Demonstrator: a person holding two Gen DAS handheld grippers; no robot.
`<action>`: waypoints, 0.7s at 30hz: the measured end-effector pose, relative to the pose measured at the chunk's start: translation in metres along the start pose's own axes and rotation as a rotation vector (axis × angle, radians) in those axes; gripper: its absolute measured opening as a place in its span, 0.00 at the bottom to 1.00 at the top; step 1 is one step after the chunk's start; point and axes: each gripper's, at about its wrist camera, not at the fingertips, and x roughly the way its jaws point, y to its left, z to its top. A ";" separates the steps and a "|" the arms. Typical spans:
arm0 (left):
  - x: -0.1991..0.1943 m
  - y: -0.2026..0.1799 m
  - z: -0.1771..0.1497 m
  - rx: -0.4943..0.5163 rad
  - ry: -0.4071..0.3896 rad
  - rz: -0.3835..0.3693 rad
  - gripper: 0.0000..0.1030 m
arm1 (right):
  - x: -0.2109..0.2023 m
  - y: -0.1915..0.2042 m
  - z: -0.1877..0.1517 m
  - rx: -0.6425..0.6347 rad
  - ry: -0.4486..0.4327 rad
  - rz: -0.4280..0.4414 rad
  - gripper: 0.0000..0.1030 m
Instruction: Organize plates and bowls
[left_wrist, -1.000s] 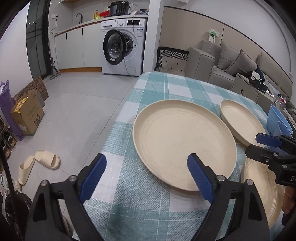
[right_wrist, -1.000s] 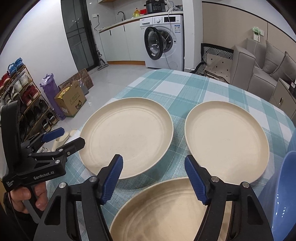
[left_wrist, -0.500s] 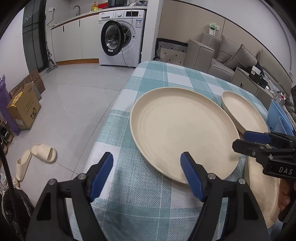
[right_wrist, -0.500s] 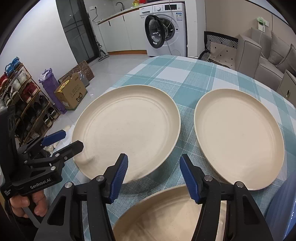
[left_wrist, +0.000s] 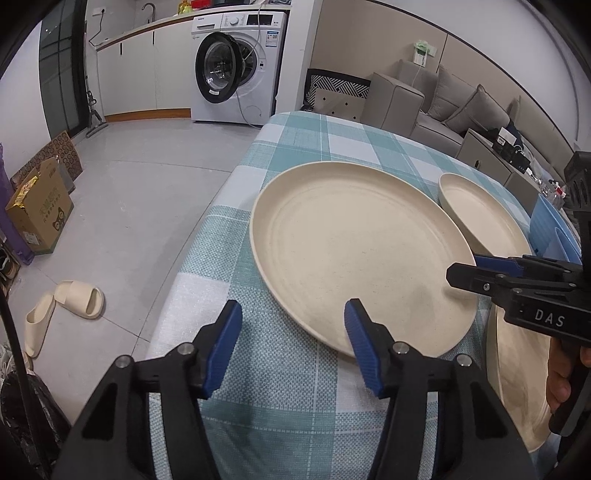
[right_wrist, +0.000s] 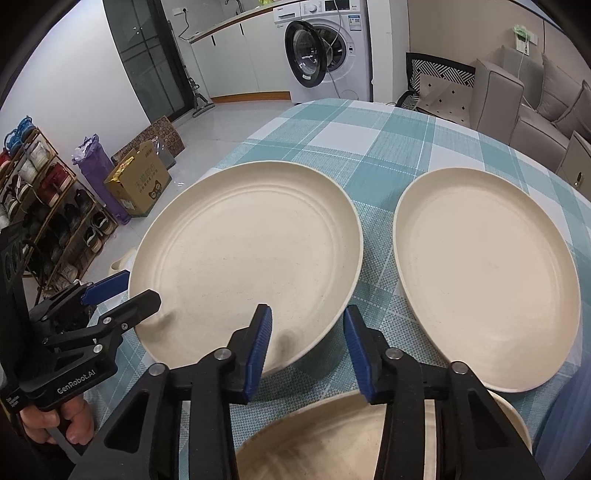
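Note:
A large cream plate (left_wrist: 354, 251) (right_wrist: 243, 251) lies on the teal checked tablecloth (left_wrist: 288, 406). My left gripper (left_wrist: 291, 347) (right_wrist: 125, 291) straddles its near left rim. The jaws are closing, and the pads stand apart from the rim. My right gripper (right_wrist: 306, 347) (left_wrist: 476, 269) straddles the plate's near right rim, one finger over the inside and one outside. Its jaws are closing too and do not press on the rim. A second cream plate (right_wrist: 487, 277) (left_wrist: 476, 218) lies to the right. A third cream plate (right_wrist: 332, 443) (left_wrist: 517, 369) lies under the right gripper.
Blue bowls (left_wrist: 550, 229) stand at the table's right edge. On the floor to the left are a cardboard box (left_wrist: 37, 210), slippers (left_wrist: 77, 302) and a shoe rack (right_wrist: 44, 206). A washing machine (left_wrist: 236, 70) and a grey sofa (left_wrist: 443, 107) stand beyond the table.
Both grippers' jaws have narrowed. The right gripper has come down and forward over the large plate's rim. The left gripper has kept its place and tilted slightly.

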 end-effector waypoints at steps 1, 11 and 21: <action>0.000 0.000 0.000 0.000 0.000 -0.002 0.55 | 0.000 0.001 -0.001 0.000 0.001 -0.001 0.36; 0.002 -0.007 -0.002 0.029 0.009 -0.022 0.37 | 0.001 0.007 -0.002 -0.030 -0.003 -0.038 0.27; -0.001 -0.009 -0.002 0.042 0.004 0.000 0.35 | -0.001 0.008 -0.001 -0.037 -0.006 -0.045 0.27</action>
